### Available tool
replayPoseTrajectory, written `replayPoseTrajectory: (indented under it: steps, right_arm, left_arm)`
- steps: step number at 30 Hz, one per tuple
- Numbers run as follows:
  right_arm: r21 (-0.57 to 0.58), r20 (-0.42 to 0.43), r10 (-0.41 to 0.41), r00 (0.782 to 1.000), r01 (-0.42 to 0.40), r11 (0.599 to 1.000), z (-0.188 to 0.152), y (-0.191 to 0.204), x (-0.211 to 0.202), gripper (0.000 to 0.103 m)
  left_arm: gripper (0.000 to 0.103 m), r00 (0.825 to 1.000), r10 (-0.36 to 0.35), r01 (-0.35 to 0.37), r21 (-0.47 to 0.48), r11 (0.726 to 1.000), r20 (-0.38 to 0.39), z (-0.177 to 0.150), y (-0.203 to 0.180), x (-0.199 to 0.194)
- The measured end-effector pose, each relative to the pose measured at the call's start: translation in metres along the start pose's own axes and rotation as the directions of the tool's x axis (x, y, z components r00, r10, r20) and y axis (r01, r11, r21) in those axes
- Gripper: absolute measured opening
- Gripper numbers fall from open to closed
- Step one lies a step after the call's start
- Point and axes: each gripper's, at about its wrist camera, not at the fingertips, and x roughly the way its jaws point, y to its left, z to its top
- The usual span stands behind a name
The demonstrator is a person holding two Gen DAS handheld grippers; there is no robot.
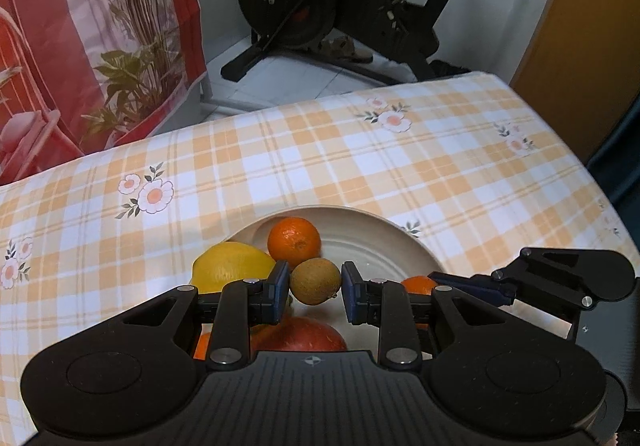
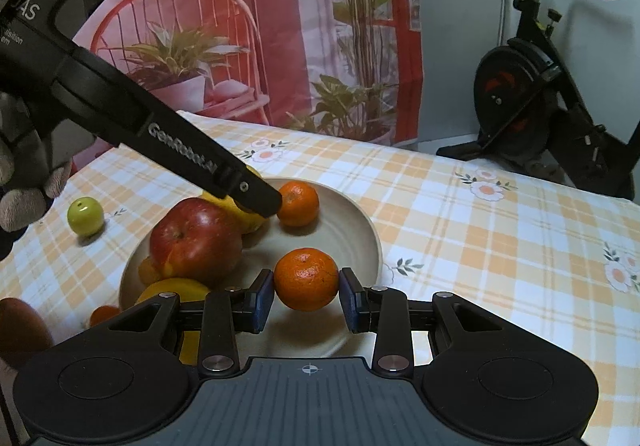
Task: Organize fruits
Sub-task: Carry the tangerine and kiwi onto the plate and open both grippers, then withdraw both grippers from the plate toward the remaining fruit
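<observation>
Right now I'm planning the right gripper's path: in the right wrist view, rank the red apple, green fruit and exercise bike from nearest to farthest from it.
1. Red apple, on the plate's left side.
2. Green fruit, on the cloth, farther left.
3. Exercise bike, beyond the table, upper right.

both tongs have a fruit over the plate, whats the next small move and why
Probably lower the right tongs and release the orange onto the bare part of the plate beneath it. The left tongs grip a small brown fruit above the crowded side, by the lemon and apple, so it should wait.
</observation>
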Motion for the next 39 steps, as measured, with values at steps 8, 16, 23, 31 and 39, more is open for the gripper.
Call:
replayPoseTrajectory:
  steps: [8, 16, 23, 31, 39]
  right_arm:
    - [0.003, -0.025, 0.016, 1.0, -0.016, 1.0, 0.004, -0.001, 0.026, 0.032]
    - [0.033, -0.023, 0.051, 0.998, -0.05, 0.998, 0.005, 0.0, 0.034, 0.033]
    - [0.044, -0.036, 0.068, 0.997, -0.067, 0.997, 0.005, 0.002, 0.031, 0.034]
    - [0.041, -0.025, 0.029, 0.999, -0.028, 0.999, 0.003, 0.008, 0.012, 0.037]
    - [0.099, 0.019, -0.01, 1.0, 0.008, 0.995, -0.007, 0.011, -0.025, 0.037]
  left_arm:
    - [0.03, 0.999, -0.013, 0.013, 0.017, 1.0, -0.034, 0.008, -0.004, 0.019]
    - [0.03, 0.999, -0.025, 0.025, 0.004, 1.0, -0.047, 0.007, -0.001, 0.026]
    - [0.031, 0.997, -0.042, 0.041, -0.023, 0.999, -0.061, 0.004, 0.003, 0.025]
    - [0.031, 0.998, -0.056, 0.055, -0.058, 0.997, -0.009, 0.003, 0.007, 0.003]
    - [0.032, 0.997, -0.047, 0.051, -0.077, 0.996, 0.061, -0.011, 0.011, -0.037]
